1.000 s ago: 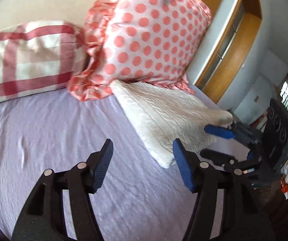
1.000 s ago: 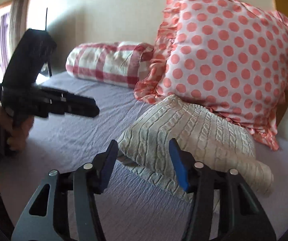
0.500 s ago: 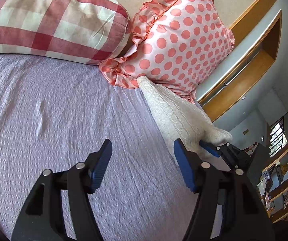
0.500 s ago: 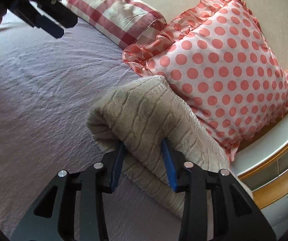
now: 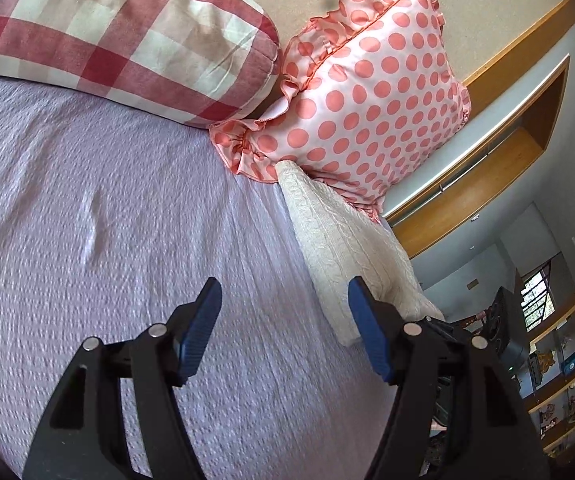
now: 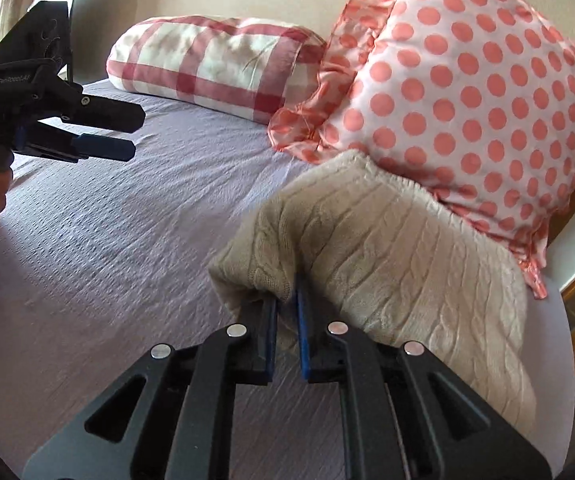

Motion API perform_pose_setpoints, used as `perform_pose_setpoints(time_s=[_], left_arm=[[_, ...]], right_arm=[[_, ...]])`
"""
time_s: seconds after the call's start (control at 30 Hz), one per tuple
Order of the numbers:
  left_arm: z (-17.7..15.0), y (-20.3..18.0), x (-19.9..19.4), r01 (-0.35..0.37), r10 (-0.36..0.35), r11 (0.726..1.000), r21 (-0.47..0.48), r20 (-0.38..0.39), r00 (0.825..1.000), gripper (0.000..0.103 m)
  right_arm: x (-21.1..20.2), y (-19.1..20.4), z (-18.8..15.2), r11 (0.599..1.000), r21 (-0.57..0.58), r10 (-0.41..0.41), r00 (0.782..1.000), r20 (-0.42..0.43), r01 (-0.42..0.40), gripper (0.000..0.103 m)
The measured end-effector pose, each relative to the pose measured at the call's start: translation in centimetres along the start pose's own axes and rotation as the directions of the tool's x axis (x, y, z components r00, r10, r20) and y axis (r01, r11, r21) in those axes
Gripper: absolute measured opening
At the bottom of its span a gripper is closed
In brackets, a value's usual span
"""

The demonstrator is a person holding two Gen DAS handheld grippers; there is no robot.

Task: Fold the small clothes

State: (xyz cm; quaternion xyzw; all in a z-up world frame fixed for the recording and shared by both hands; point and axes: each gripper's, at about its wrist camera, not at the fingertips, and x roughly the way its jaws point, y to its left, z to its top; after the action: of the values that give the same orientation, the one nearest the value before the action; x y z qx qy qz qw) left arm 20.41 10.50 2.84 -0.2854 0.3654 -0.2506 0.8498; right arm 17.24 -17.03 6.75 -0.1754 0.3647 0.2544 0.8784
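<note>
A cream cable-knit sweater [image 6: 399, 248] lies folded on the lilac bedsheet [image 6: 119, 240], against the polka-dot pillow [image 6: 467, 92]. My right gripper [image 6: 286, 312] is shut on the sweater's near folded edge, and the knit bunches over the blue pads. In the left wrist view the sweater [image 5: 339, 248] runs along the bed's right edge. My left gripper [image 5: 285, 320] is open and empty above the sheet, left of the sweater. It also shows in the right wrist view [image 6: 123, 130] at far left, held by a hand.
A red-and-white checked pillow [image 5: 127, 36] and the pink polka-dot pillow [image 5: 371, 92] lean at the head of the bed. A wooden-trimmed wall recess [image 5: 487, 160] and shelves [image 5: 559, 380] lie beyond the bed's right edge.
My right gripper has moved onto the sweater's folded edge and closed on it. My left gripper stayed open and swung away to the left over the sheet.
</note>
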Motion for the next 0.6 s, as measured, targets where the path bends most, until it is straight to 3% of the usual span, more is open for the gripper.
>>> perform_pose_setpoints(time_s=[0.1, 0.17, 0.23, 0.37, 0.43, 0.53, 0.6], left_arm=[[-0.1, -2.6, 0.6, 0.012, -0.009, 0.995, 0.101, -0.029, 1.0, 0.065], [-0.5, -5.2, 1.3, 0.024, -0.014, 0.98, 0.199, -0.054, 0.998, 0.067], [-1.0, -7.8, 2.5, 0.038, -0.015, 0.957, 0.287, -0.082, 0.997, 0.069], [-2.1, -12.4, 6.1, 0.027, 0.027, 0.904, 0.427, -0.12, 0.992, 0.069], [-2.9, -13.9, 8.0, -0.015, 0.09, 0.873, 0.488, -0.13, 0.987, 0.069], [-4.2, -14.7, 10.2, -0.076, 0.18, 0.83, 0.552, -0.137, 0.974, 0.07], [-4.8, -14.9, 10.6, -0.101, 0.211, 0.807, 0.582, -0.125, 0.969, 0.07]], right_arm=[[-4.1, -3.0, 0.0, 0.978, 0.165, 0.116, 0.989, 0.087, -0.129, 0.024], [-6.7, -6.3, -0.1, 0.948, 0.28, 0.111, 0.981, 0.16, -0.153, 0.044], [-7.5, -10.6, -0.4, 0.891, 0.427, 0.086, 0.981, 0.176, -0.154, 0.05], [-4.0, -18.0, -2.0, 0.73, 0.671, 0.113, 0.991, 0.067, -0.129, 0.049], [-1.9, -19.4, -3.1, 0.679, 0.726, 0.139, 0.99, 0.018, -0.109, 0.048], [-0.1, -19.6, -3.9, 0.667, 0.739, 0.156, 0.988, -0.02, -0.091, 0.045], [0.6, -18.9, -4.1, 0.691, 0.718, 0.158, 0.987, -0.034, -0.086, 0.03]])
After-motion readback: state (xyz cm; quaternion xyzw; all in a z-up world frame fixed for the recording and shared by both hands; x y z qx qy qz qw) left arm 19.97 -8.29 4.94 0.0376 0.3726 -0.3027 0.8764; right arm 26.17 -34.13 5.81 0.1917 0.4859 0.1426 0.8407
